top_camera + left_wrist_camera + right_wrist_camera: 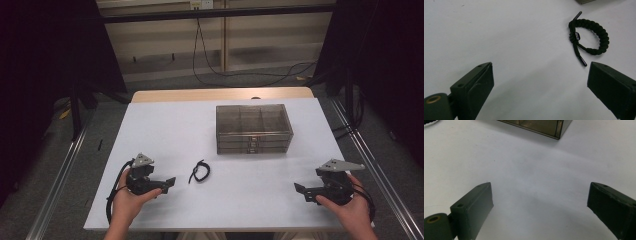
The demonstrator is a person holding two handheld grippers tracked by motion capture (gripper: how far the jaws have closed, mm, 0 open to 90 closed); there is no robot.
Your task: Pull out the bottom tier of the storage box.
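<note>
- where your forearms enter at the near edge of the white table (pixel 150 125), your left gripper (pixel 169 184) rests low in your hand, its jaws spread wide and holding nothing; it is aimed inward, probably so the target sits ahead of the opening.
- your right gripper (pixel 300 190), near the table's right front corner, is likewise spread and empty, pointing inward across bare surface; held this far off, it seems kept in reserve.
- just beyond the left gripper lies the black braided bracelet (pixel 590 35), flat on the table as a closed loop with two loose cord ends; in the left gripper view it lies ahead and towards the right-hand jaw, apart from both jaws.
- the bracelet lies well apart from the right gripper, so the left looks the natural one for the pick.
- farther back, past mid-table, stands the clear plastic drawer box (pixel 253 128), its top divided into compartments and small drawers facing you; all appear closed, and its front-facing drawers suggest it is set to receive the bracelet.
- in the right gripper view one corner of that box (pixel 541 127) appears ahead of the jaws.
</note>
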